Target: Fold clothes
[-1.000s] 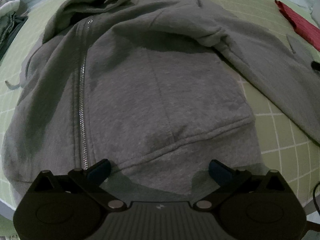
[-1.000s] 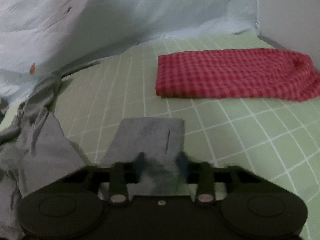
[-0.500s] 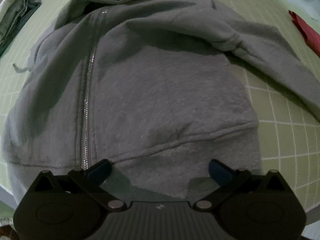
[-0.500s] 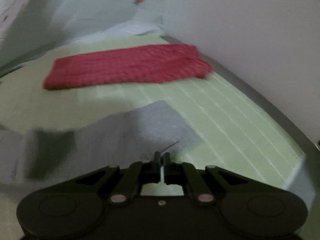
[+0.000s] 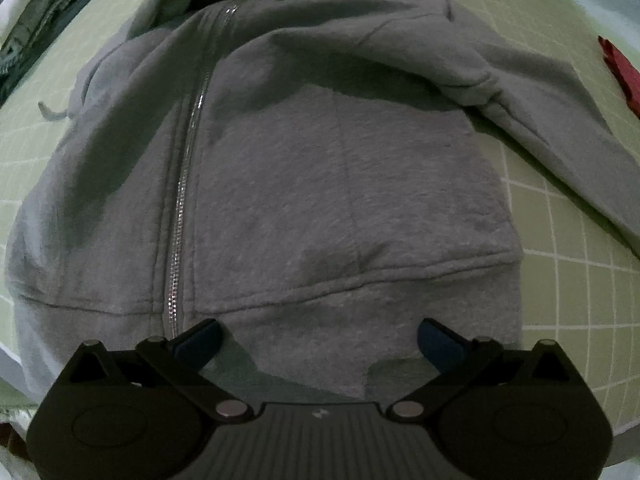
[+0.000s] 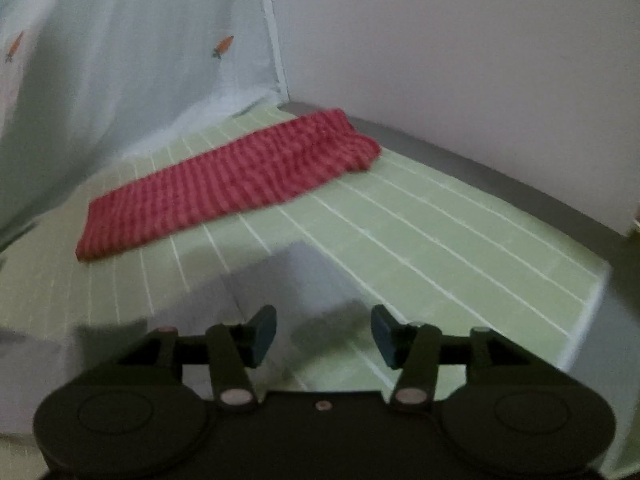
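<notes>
A grey zip-up hoodie (image 5: pixel 320 184) lies front-up on the green gridded mat (image 5: pixel 580 288), its silver zipper (image 5: pixel 184 184) running up the left half. My left gripper (image 5: pixel 318 338) is open and empty, just above the hoodie's bottom hem band. The hoodie's sleeve (image 5: pixel 560 132) stretches off to the right. Its cuff end (image 6: pixel 280 280) lies flat on the mat in the right wrist view. My right gripper (image 6: pixel 324 334) is open over that cuff and holds nothing.
A folded red checked cloth (image 6: pixel 228 184) lies on the mat beyond the cuff; its edge shows in the left wrist view (image 5: pixel 620 72). A pale curtain (image 6: pixel 120 60) and a wall (image 6: pixel 460 40) close the back. The mat's right edge (image 6: pixel 592 300) is near. Greenish clothes (image 5: pixel 36 36) lie far left.
My right gripper was shut on the sleeve cuff and has now opened, leaving the cuff flat on the mat. The left view has shifted slightly along the hoodie; the left gripper stays open.
</notes>
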The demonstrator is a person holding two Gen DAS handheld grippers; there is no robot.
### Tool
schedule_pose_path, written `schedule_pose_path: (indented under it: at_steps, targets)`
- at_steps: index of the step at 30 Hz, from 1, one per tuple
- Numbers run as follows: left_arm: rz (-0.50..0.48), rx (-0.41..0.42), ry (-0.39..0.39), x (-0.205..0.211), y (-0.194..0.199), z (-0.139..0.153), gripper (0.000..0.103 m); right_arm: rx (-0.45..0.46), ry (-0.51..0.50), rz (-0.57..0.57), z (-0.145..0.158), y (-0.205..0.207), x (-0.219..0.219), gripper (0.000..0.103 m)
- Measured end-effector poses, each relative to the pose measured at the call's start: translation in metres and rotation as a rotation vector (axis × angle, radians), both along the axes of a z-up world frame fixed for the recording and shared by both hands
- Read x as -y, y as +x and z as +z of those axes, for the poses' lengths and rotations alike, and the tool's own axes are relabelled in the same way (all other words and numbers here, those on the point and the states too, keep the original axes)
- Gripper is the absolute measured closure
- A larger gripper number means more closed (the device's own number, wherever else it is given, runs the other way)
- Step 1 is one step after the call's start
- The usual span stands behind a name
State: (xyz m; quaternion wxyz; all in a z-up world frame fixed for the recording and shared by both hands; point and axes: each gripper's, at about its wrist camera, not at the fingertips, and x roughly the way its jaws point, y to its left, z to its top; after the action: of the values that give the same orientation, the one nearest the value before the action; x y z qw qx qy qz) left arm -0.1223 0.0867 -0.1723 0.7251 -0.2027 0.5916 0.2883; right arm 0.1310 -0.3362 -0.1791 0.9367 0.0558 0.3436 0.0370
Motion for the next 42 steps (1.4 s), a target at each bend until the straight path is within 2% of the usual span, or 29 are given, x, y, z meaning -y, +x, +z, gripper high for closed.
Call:
schedule_pose_path:
  at_steps: [1,4,7,9,10,11,17,21,23,25,26,28,29,30,31,38,42]
  targets:
    - [-0.005,0.0,0.0,0.0,0.001,0.0,0.0,0.006,-0.015,0.003,-0.002,0.006,-0.002,0.048]
    - [0.0,-0.001,-0.015,-0.001,0.003,0.0,0.0,0.007,-0.032,0.006,-0.011,0.024,-0.005,0.032]
    - [-0.002,-0.005,-0.021,-0.001,0.005,0.0,0.0,-0.011,-0.044,0.02,-0.021,0.036,-0.007,0.032]
    - [0.0,-0.004,-0.019,0.0,0.006,0.0,0.0,-0.003,-0.053,0.04,-0.021,0.031,-0.006,0.051]
    - [0.002,-0.002,-0.017,0.0,0.006,0.0,0.0,0.0,-0.058,0.05,-0.021,0.028,-0.005,0.08]
    - [0.004,-0.001,-0.015,0.001,0.006,0.0,0.0,-0.001,-0.062,0.051,-0.02,0.024,-0.002,0.093]
    - [0.033,0.015,-0.007,0.007,0.007,0.002,0.0,-0.013,-0.216,-0.046,-0.018,-0.03,0.016,0.094]
    - [0.04,0.025,-0.004,0.008,0.007,0.005,0.0,-0.033,-0.324,-0.04,-0.014,-0.045,0.008,0.092]
    - [0.042,0.047,0.001,0.009,0.004,0.01,0.0,-0.051,-0.343,-0.054,-0.011,-0.042,0.003,0.088]
    - [0.04,0.11,0.0,0.011,-0.003,0.021,0.0,-0.051,-0.338,-0.092,-0.005,-0.041,-0.004,0.062]
    - [0.038,0.137,0.006,0.008,-0.005,0.025,0.0,-0.048,-0.334,-0.113,-0.002,-0.041,-0.007,0.041]
    - [0.039,0.189,0.021,0.003,-0.007,0.034,0.0,-0.03,-0.314,-0.125,0.006,-0.045,-0.019,0.032]
    - [0.054,0.205,0.04,0.001,-0.005,0.042,0.0,-0.018,-0.3,-0.117,0.01,-0.047,-0.027,0.025]
    - [0.077,0.22,0.056,-0.006,0.001,0.042,0.0,-0.01,-0.288,-0.09,0.014,-0.05,-0.04,0.008]
    - [0.1,0.232,0.069,-0.014,0.002,0.042,0.0,0.001,-0.272,-0.058,0.016,-0.054,-0.053,0.0]
    - [0.244,0.282,0.101,-0.111,-0.092,0.045,0.0,0.001,-0.133,0.202,0.022,-0.101,-0.193,0.0]
    - [0.293,0.299,0.087,-0.167,-0.123,0.04,0.0,-0.04,-0.053,0.399,0.015,-0.147,-0.286,0.0]
